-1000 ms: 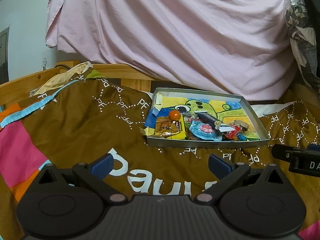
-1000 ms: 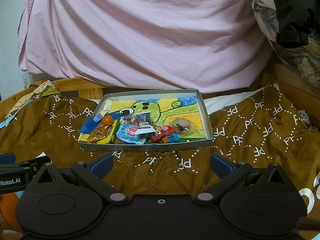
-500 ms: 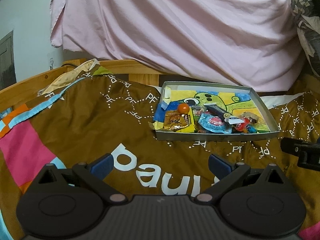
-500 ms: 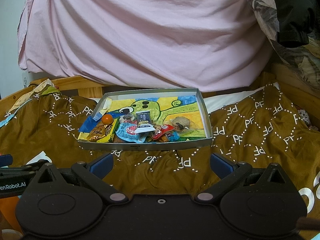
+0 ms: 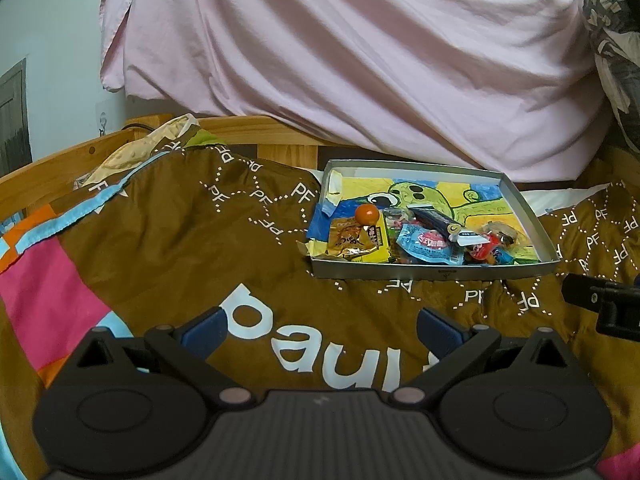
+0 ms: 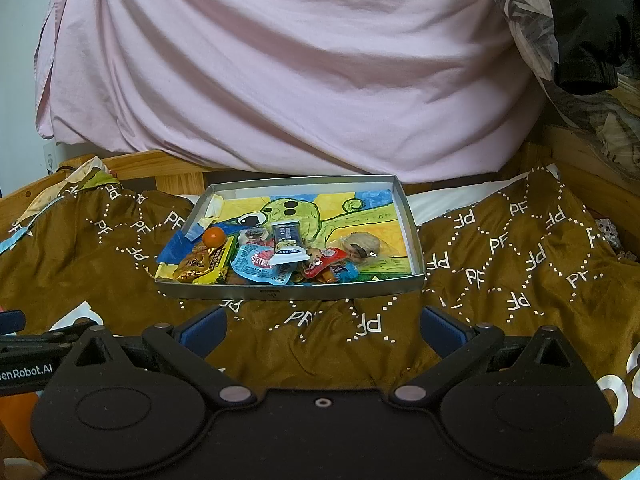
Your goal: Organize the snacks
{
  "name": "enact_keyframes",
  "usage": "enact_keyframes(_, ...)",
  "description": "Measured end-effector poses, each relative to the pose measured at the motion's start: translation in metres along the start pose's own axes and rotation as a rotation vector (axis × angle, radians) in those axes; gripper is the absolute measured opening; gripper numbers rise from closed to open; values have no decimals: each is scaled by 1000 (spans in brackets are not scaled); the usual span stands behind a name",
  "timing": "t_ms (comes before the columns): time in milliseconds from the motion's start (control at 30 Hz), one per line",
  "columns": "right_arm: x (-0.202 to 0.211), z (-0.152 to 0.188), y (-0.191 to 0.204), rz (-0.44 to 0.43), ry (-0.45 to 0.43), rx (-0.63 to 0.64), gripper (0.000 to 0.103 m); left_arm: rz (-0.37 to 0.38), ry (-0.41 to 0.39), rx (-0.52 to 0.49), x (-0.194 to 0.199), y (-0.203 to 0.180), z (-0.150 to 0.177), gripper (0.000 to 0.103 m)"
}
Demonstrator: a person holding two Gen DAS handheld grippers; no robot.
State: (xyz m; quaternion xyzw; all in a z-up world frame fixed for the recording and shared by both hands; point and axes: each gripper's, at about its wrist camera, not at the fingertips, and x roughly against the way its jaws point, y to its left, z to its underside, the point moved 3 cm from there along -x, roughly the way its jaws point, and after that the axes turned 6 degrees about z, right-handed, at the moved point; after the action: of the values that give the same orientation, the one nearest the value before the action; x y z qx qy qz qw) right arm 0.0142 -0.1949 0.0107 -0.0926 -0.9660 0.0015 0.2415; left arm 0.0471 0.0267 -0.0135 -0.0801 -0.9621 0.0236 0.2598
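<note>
A grey metal tray (image 5: 436, 271) (image 6: 280, 291) with a green cartoon drawing on its floor sits on a brown blanket. Several wrapped snacks lie piled in its near half: an orange ball (image 5: 367, 213) (image 6: 213, 236), a yellow packet (image 5: 360, 240) (image 6: 200, 262), a light blue packet (image 5: 430, 246) (image 6: 258, 266), a dark bar (image 5: 434, 220) (image 6: 286, 236) and a red packet (image 6: 324, 260). My left gripper (image 5: 320, 326) is open and empty, short of the tray and left of it. My right gripper (image 6: 322, 326) is open and empty, just before the tray's near rim.
The brown blanket (image 5: 180, 248) (image 6: 520, 264) covers a bed with a wooden rail (image 5: 256, 126) behind. A pink sheet (image 5: 360, 60) hangs behind the tray. Dark clothing (image 6: 584, 20) hangs at upper right. The right gripper's side shows at the left wrist view's right edge (image 5: 604, 304).
The left gripper has drawn back and to the left, so the tray sits farther right and smaller. The right gripper has barely moved. Both stay open.
</note>
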Motion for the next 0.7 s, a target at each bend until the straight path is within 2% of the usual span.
enact_keyframes(700, 0, 1, 0, 2, 3, 1, 102, 21, -2, -12, 1, -3, 1, 103)
